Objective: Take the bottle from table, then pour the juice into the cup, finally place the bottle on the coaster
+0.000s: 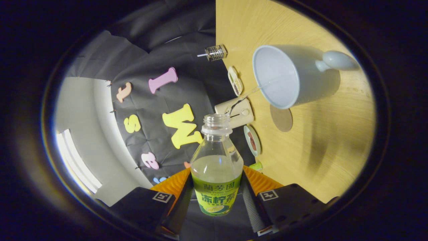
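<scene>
My gripper (218,183) is shut on a clear plastic bottle (216,157) with a green and yellow label; both fingers press on its sides. The bottle has no cap and holds pale juice up to its shoulder. The whole view is rolled sideways, so the bottle is tipped. A thin stream of juice (245,97) runs from its mouth into the pale blue-grey cup (284,78), which stands beyond the fingers on the wooden table (321,154), handle turned away. A round brown coaster (281,118) lies flat beside the cup's rim, between the cup and the bottle's mouth.
Along the table's back edge, by the black cloth wall, stand a small glass jar (215,52), a little oval tin (235,80), a beige box (236,114), a round tin (252,140) and a green item (256,166). A white wall (83,117) lies past the cloth.
</scene>
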{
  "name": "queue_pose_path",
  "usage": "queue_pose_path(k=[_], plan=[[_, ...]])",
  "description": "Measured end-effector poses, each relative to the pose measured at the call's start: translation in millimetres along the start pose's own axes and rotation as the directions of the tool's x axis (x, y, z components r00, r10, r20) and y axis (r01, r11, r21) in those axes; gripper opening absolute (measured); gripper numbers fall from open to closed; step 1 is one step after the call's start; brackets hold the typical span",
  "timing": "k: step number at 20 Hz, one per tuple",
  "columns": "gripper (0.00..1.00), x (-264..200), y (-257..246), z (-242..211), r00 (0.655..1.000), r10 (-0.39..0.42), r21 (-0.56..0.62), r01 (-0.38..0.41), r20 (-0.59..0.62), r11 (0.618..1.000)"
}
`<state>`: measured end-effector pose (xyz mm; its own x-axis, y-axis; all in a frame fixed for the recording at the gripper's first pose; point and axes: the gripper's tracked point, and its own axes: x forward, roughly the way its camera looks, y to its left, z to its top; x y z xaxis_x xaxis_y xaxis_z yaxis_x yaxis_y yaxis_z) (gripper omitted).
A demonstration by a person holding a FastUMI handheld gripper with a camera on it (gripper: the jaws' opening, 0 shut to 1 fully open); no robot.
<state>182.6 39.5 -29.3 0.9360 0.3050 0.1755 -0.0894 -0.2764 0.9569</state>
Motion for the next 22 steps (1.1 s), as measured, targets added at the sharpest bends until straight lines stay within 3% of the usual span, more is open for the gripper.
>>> queue_pose_path(k=[22], plan=[[0.79,-6.5,10.8,3.8,0.999,0.040,0.176,-0.041,0.013,0.984]])
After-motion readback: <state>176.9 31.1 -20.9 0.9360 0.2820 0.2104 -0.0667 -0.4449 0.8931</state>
